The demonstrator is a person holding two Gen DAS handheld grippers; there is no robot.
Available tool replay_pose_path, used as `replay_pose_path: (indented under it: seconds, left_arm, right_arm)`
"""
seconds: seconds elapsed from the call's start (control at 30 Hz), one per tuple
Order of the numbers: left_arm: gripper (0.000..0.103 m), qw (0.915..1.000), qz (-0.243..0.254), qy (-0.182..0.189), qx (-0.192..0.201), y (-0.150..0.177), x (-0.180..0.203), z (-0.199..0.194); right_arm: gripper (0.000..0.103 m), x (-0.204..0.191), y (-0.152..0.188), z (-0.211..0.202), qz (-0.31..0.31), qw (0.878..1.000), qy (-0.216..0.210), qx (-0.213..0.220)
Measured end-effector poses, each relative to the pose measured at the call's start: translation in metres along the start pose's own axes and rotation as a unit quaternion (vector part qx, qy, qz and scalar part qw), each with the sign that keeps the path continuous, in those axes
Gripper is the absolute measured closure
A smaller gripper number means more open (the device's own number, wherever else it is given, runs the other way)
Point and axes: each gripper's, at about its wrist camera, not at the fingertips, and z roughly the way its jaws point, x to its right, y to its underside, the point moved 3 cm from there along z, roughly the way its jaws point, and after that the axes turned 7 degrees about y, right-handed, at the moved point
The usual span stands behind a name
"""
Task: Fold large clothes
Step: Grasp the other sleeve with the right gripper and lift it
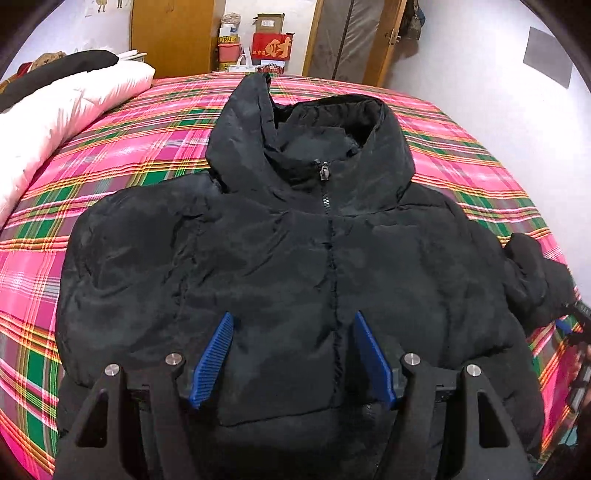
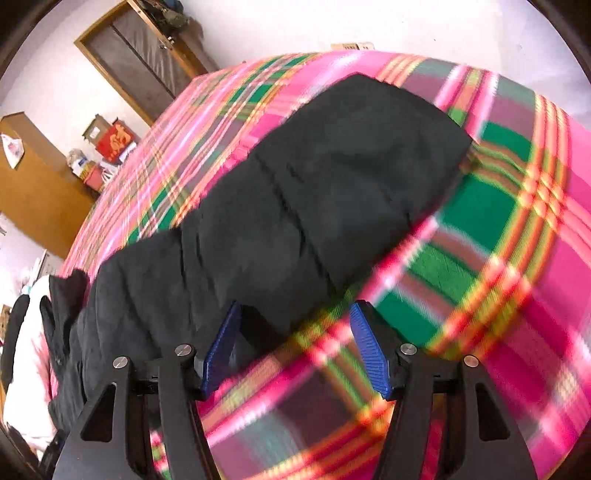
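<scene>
Sleeve [image 2: 332, 184] edge lies between right hand-held gripper's [image 2: 291, 345] spread, empty jaws; plaid bedspread [image 2: 498, 221] beyond.

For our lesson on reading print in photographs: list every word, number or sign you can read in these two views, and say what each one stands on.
"财": large gold character on the red box by the far wall; the smaller gold print beside it is too small to read.
Cardboard box label: too small to read.
Stacked containers: print too blurred to read.
Black jacket: no lettering visible.
Right wrist view: the red box is too blurred to read.
</scene>
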Motion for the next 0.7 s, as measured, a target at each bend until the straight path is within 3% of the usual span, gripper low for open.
replay_pose_path:
  seconds: [0.1, 0.17, 0.2, 0.3, 0.5, 0.7]
  left_arm:
    - [0.034, 1.0, 0.0, -0.005, -0.001, 0.0, -0.002, 0.003]
    - [0.034, 1.0, -0.001, -0.007, -0.002, 0.0, -0.004, 0.004]
    - [0.034, 1.0, -0.001, -0.007, -0.003, 0.0, -0.004, 0.005]
    - [0.034, 1.0, 0.0, -0.007, -0.003, -0.001, -0.004, 0.006]
    - [0.034, 0.9999, -0.014, 0.0, 0.003, -0.004, -0.009, 0.0]
    - [0.034, 0.9995, -0.025, -0.002, 0.018, -0.01, -0.018, -0.013]
  right_arm:
    - [0.041, 0.002, -0.011, 0.004, 0.017, 1.0, -0.008, 0.012]
    - [0.06, 0.001, -0.016, 0.005, 0.016, 1.0, 0.002, 0.016]
    - [0.08, 0.002, -0.018, 0.007, 0.015, 1.0, 0.007, 0.014]
    - [0.089, 0.004, -0.019, -0.002, 0.024, 1.0, -0.004, 0.007]
    - [0.093, -0.024, -0.026, -0.059, -0.01, 0.999, -0.027, 0.039]
    - [0.094, -0.095, -0.028, -0.128, -0.056, 0.992, -0.079, 0.077]
